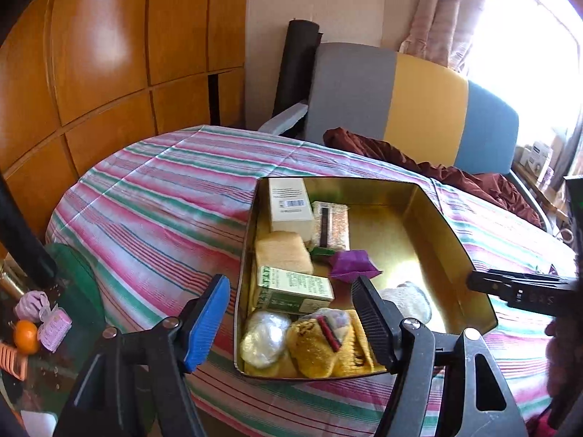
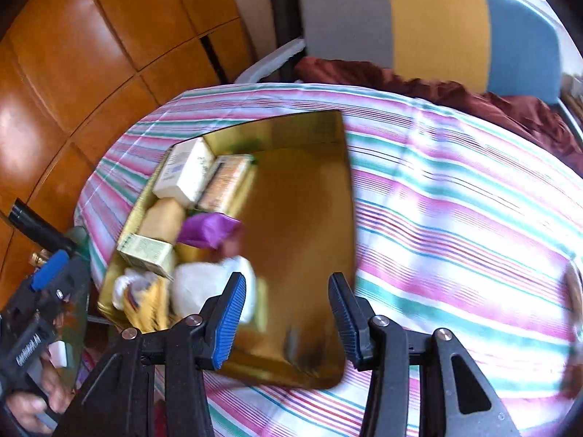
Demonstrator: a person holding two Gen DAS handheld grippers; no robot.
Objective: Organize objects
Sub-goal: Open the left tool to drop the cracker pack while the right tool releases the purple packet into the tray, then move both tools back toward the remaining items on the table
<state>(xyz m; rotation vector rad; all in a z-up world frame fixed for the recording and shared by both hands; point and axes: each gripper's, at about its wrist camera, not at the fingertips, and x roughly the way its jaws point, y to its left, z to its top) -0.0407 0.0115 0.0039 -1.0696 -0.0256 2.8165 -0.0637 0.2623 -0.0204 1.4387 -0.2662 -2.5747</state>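
A gold metal tin point(image 1: 455, 225) sits on the striped tablecloth point(image 1: 153, 196). Packed along its left side are a white box point(image 1: 289, 204), a patterned packet point(image 1: 331, 224), a yellow sponge point(image 1: 282, 255), a green box point(image 1: 295, 289), a purple pouch point(image 1: 351, 262), a white cloth point(image 1: 408, 298) and a yellow knitted piece point(image 1: 320, 342). My left gripper point(image 1: 289, 291) hovers open over the tin's near left corner, holding nothing. In the blurred right wrist view my right gripper point(image 2: 287, 284) stands open and empty above the tin's bare floor point(image 2: 302, 218), beside the white cloth point(image 2: 204, 287).
A chair point(image 1: 422, 102) with a grey, yellow and blue back stands behind the table, with maroon fabric point(image 1: 455, 178) on its seat. Wooden cabinets point(image 1: 102, 54) line the left. An orange point(image 1: 26, 335) and small packets lie on a low surface at the left.
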